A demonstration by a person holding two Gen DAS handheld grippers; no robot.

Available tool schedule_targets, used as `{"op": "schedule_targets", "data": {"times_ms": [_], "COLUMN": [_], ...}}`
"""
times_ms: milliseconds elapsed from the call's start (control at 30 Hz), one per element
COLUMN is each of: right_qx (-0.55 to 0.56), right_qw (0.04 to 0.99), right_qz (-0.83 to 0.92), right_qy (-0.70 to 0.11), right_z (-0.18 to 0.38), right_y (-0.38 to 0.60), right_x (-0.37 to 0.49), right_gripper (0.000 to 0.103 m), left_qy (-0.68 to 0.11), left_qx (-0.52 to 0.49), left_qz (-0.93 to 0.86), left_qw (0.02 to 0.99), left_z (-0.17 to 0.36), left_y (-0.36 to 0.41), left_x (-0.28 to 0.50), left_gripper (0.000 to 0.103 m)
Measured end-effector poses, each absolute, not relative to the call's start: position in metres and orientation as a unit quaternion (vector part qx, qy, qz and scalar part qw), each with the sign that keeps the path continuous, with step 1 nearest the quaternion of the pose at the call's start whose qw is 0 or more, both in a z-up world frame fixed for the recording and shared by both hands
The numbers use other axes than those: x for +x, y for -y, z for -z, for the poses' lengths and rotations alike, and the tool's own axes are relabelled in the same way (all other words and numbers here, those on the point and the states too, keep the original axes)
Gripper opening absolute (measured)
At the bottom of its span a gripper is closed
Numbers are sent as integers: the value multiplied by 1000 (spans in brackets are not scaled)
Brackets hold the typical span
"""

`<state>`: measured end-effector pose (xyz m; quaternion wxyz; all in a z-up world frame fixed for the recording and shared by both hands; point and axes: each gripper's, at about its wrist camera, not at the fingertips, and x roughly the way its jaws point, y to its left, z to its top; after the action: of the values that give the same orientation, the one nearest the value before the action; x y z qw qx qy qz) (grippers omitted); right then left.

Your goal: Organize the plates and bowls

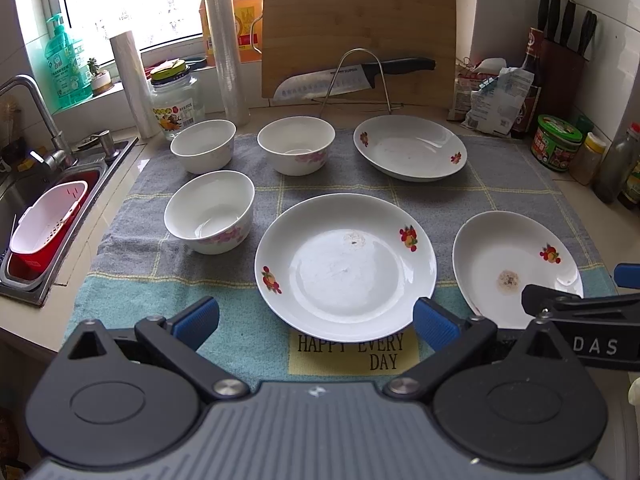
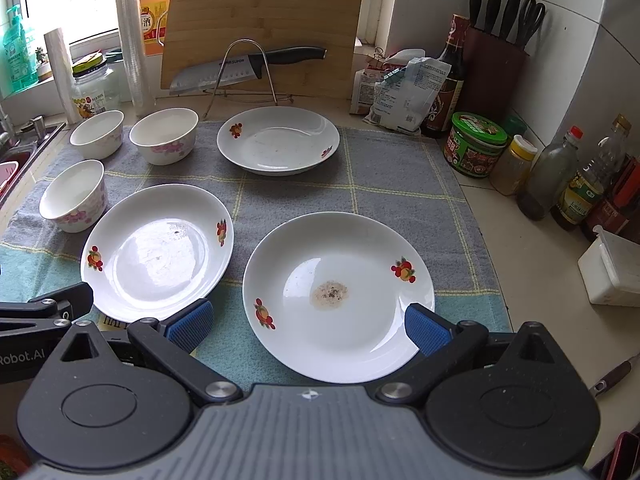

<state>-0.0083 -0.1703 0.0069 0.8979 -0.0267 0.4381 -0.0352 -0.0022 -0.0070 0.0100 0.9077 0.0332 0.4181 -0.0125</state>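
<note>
On the bench (image 2: pixel 520 240) lay a checked towel (image 1: pixel 500 184) carrying 3 bowls and 3 plates. The left gripper (image 1: pixel 316 322) hung with its fingers (image 1: pixel 196 320) spread wide, holding nothing, either side of the near edge of the middle plate (image 1: pixel 344 268), which was empty apart from a small dark speck. At 10 o'clock from that plate stood the near bowl (image 1: pixel 210 212), empty; the far-left bowl (image 1: pixel 203 145) and the far-middle bowl (image 1: pixel 296 145) stood beyond it, also empty. At 1 o'clock sat the far plate (image 1: pixel 410 148), faintly smeared. The right gripper (image 2: pixel 308 326) likewise had its fingers (image 2: pixel 426 328) spread, empty, flanking the right plate (image 2: pixel 338 296), which held a brownish speckled stain at its centre. All 6 dishes stood apart, none stacked. A red and white basket (image 1: pixel 48 224) sat in the sink (image 1: pixel 24 280) at 9 o'clock.
</note>
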Motion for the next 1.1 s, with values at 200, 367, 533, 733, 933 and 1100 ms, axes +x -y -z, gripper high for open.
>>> {"op": "schedule_targets", "data": {"times_ms": [200, 367, 533, 733, 933, 1100], "right_qx": [-27, -29, -30, -31, -30, -31], "right_qw": [898, 898, 899, 899, 899, 901], "right_qz": [36, 38, 40, 41, 42, 42], "right_qy": [-437, -437, -436, -435, -434, -430], "right_z": [-7, -7, -8, -8, -8, -9], "right_y": [170, 170, 169, 168, 168, 168], "right_x": [-9, -8, -9, -9, -9, -9], "right_gripper": [103, 103, 103, 103, 103, 103], "left_qy": [-418, -417, -417, -415, -415, -413], "left_qx": [33, 34, 34, 34, 34, 33], "left_qz": [13, 13, 14, 14, 14, 16], "left_qw": [908, 908, 908, 909, 909, 910], "left_z": [-10, -10, -10, -10, -10, -10], "left_y": [7, 7, 7, 7, 7, 6], "left_x": [-2, -2, -2, -2, -2, -1], "left_gripper": [102, 102, 102, 102, 102, 102]}}
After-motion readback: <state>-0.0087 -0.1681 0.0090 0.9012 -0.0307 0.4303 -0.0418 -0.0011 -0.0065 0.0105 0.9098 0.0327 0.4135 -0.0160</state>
